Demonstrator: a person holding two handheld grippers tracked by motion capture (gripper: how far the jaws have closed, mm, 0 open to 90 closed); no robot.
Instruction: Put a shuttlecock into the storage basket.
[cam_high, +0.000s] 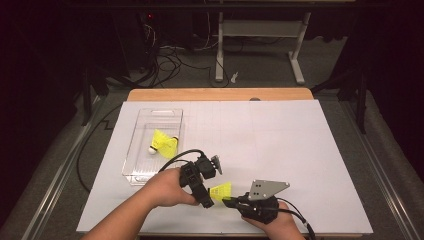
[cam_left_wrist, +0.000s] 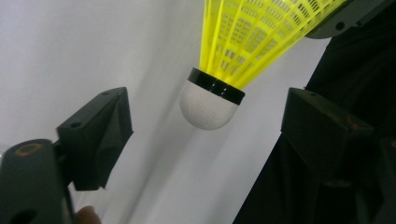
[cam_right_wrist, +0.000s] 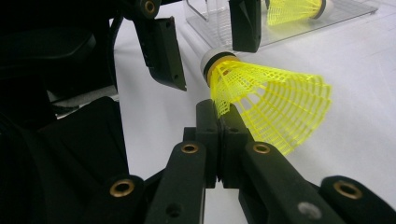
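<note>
- Our right gripper (cam_right_wrist: 219, 122) has its jaws pressed together on the skirt of a yellow shuttlecock (cam_right_wrist: 271, 105), holding it just above the white table sheet (cam_high: 280, 145) near the front edge.
- Our left gripper (cam_left_wrist: 205, 135) stands with its jaws spread on either side of the white cork tip (cam_left_wrist: 205, 109) — neither pad touches it.
- A second shuttlecock (cam_high: 163, 143) lies in the clear plastic bin (cam_high: 131, 159) to the left, probably where this one is bound.
- Risk, as we judge it: the pinch on the thin mesh skirt is shallow, so a nudge from either left pad could swing the shuttlecock or pull it free.
- If we close the left jaws off-centre, the rounded cork may squirt out sideways.
- Letting go with the right before the left has a firm hold would drop it onto the sheet — it could roll away.
- Squeezing the skirt harder could crease the plastic ribs.
</note>
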